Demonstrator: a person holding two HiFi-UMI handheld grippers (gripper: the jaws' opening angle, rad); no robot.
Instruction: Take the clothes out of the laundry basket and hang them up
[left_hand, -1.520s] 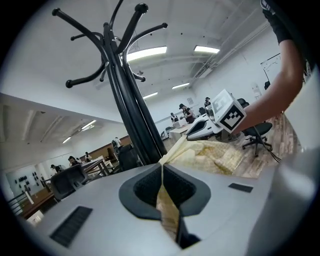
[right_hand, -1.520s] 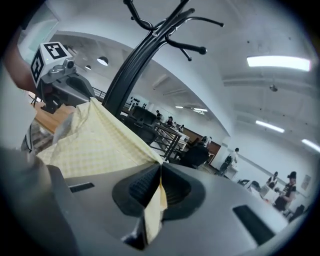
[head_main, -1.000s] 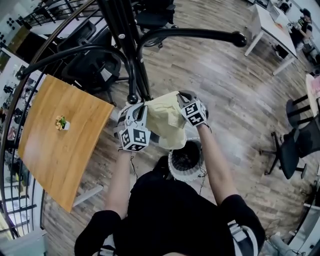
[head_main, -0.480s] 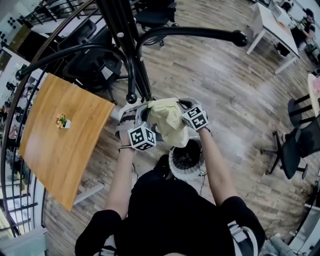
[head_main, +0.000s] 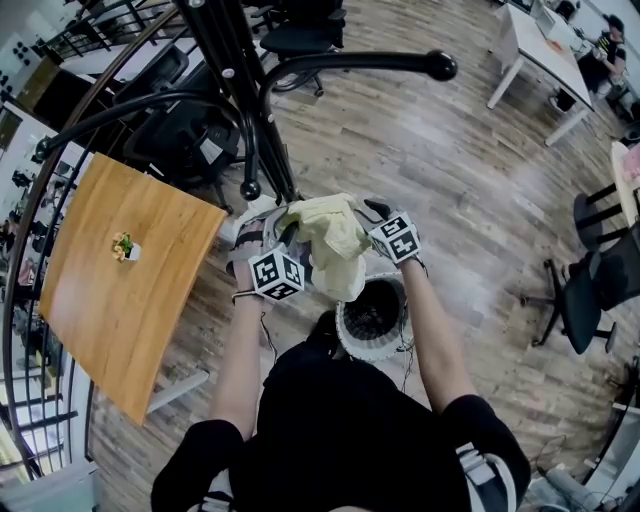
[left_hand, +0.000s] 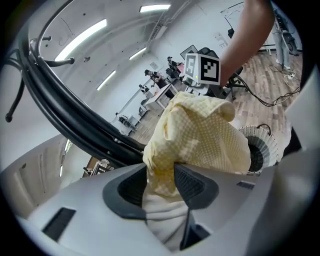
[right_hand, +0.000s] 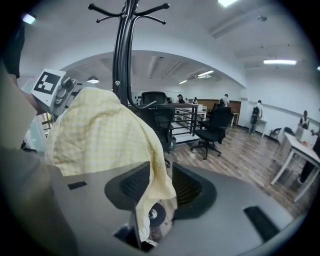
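Observation:
A pale yellow checked garment (head_main: 330, 238) is bunched between my two grippers, above the white laundry basket (head_main: 352, 338) at the person's feet. My left gripper (head_main: 283, 222) has its jaws opening, with a fold of the garment (left_hand: 200, 142) still filling the gap between them. My right gripper (head_main: 368, 210) is opening too; an edge of the garment (right_hand: 100, 132) hangs loosely between its jaws with daylight beside it. The black coat rack (head_main: 235, 75) stands just beyond the grippers. Its pole (right_hand: 122, 55) rises right behind the cloth. In the left gripper view the basket (left_hand: 261, 145) sits lower right.
A curved rack arm ending in a knob (head_main: 440, 66) reaches right above the grippers; a lower knob (head_main: 250, 190) hangs close to the left gripper. A wooden table (head_main: 120, 270) stands to the left, office chairs (head_main: 590, 290) and white desks (head_main: 545, 55) further off.
Both grippers have moved closer together and slightly up toward the rack. The garment, spread wider a second ago, is bunched between them, and both sets of jaws have gone from shut to apart.

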